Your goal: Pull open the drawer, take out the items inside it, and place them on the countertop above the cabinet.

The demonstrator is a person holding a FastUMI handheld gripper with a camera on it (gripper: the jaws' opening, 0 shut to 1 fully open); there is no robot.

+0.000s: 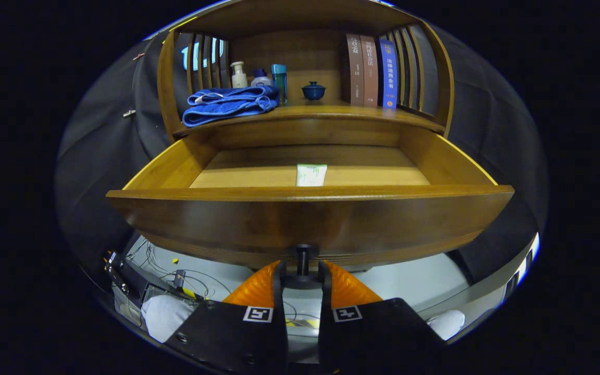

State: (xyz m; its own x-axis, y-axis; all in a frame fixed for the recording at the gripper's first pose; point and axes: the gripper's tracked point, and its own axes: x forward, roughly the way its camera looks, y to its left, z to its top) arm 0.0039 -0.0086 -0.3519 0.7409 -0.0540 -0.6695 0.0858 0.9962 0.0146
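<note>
The wooden drawer [310,219] stands pulled far out of the cabinet, its front panel just ahead of my fingers. A dark knob [303,271] on that panel sits between my fingers, and the gripper [302,276] is shut on it. Inside the drawer a small white and green packet [311,174] lies flat on the drawer floor, near the front and about mid-width. Above the drawer runs the wooden countertop [331,112] of the cabinet.
On the countertop lie a folded blue towel [227,103], a pump bottle [238,75], a small jar [261,78], a teal bottle [279,80], a blue lidded cup [313,90] and upright books [372,70]. Cables and boxes [170,284] lie on the floor below left.
</note>
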